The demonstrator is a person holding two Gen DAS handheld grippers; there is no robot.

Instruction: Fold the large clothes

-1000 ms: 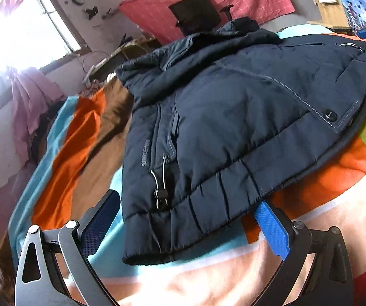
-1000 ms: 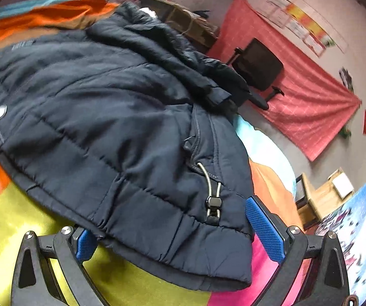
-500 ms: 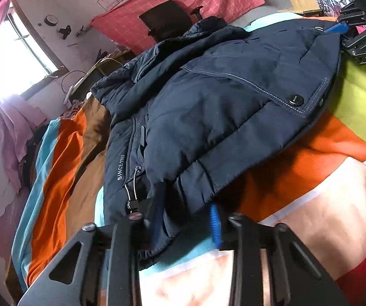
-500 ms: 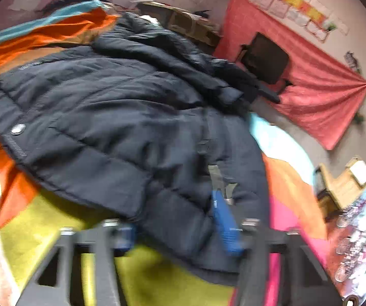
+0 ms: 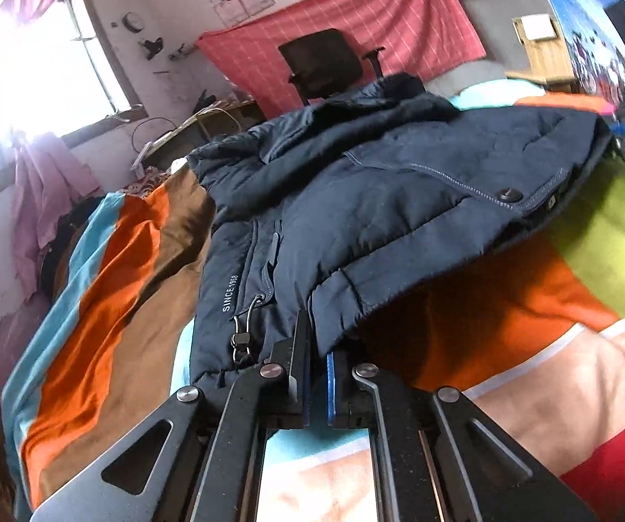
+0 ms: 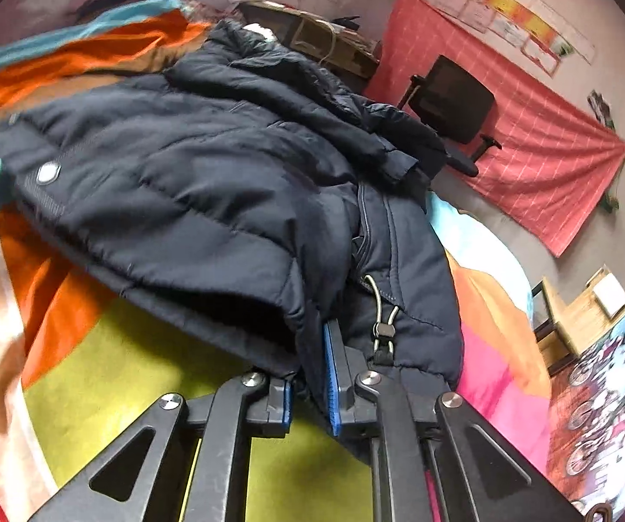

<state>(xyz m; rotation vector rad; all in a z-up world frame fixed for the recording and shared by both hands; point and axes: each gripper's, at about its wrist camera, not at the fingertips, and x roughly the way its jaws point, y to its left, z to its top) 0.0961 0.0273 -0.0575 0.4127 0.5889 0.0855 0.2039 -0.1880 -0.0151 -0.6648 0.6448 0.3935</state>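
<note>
Each hand-held gripper is pinching the jacket (image 5: 399, 200) hem at six o'clock: left hand-held gripper (image 5: 317, 348), right hand-held gripper (image 6: 312, 356). Next, probably carrying it toward twelve o'clock.

The left gripper (image 5: 317, 369) is built of matte black metal — two angled linkage arms on each side, each outer plate pierced by a rounded triangular cut-out. Round silver pivot screws sit at the joints, four across the frame. Its fingers (image 5: 301, 348) are slim black bars faced inside with bright blue pads. The right gripper (image 6: 312, 374) has the same make — black speckled linkages, triangular cut-outs, silver screw heads, and ribbed blue pads (image 6: 330, 374) lining the inner faces of the black fingers.
</note>
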